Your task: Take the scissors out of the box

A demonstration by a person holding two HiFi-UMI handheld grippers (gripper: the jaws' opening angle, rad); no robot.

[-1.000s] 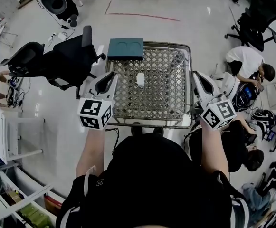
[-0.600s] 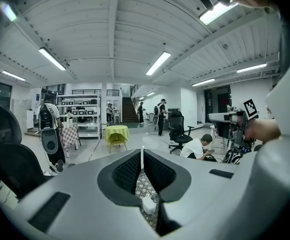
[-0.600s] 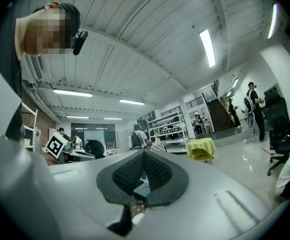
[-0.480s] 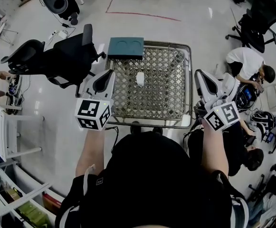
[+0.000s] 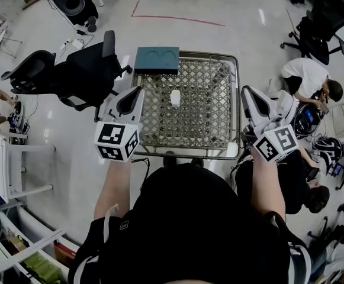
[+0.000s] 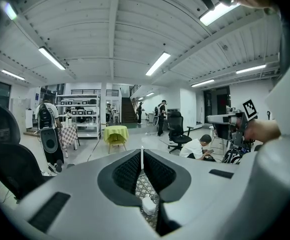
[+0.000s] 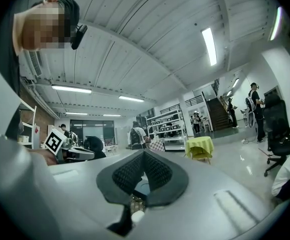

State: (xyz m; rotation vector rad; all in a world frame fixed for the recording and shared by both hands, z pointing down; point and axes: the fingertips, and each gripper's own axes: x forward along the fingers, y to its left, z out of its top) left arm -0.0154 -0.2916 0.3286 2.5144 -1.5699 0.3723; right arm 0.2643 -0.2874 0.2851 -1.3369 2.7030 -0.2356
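A dark teal box [image 5: 156,58] lies closed at the far edge of a metal mesh table [image 5: 207,123]. No scissors are in view. A small white object [image 5: 174,97] rests on the mesh near the middle, and it also shows low between the jaws in the left gripper view [image 6: 148,205]. My left gripper [image 5: 137,92] hovers at the table's left edge, shut and empty, with its tips meeting [image 6: 142,151]. At the table's right edge my right gripper [image 5: 246,90] is held level, and its pads [image 7: 152,171] are closed together on nothing.
Black office chairs [image 5: 77,70] stand left of the table. A person in a white shirt [image 5: 305,76] crouches at the right among bags and gear. A white shelf [image 5: 6,170] is at the near left. A yellow-covered table [image 6: 116,133] stands far off on the floor.
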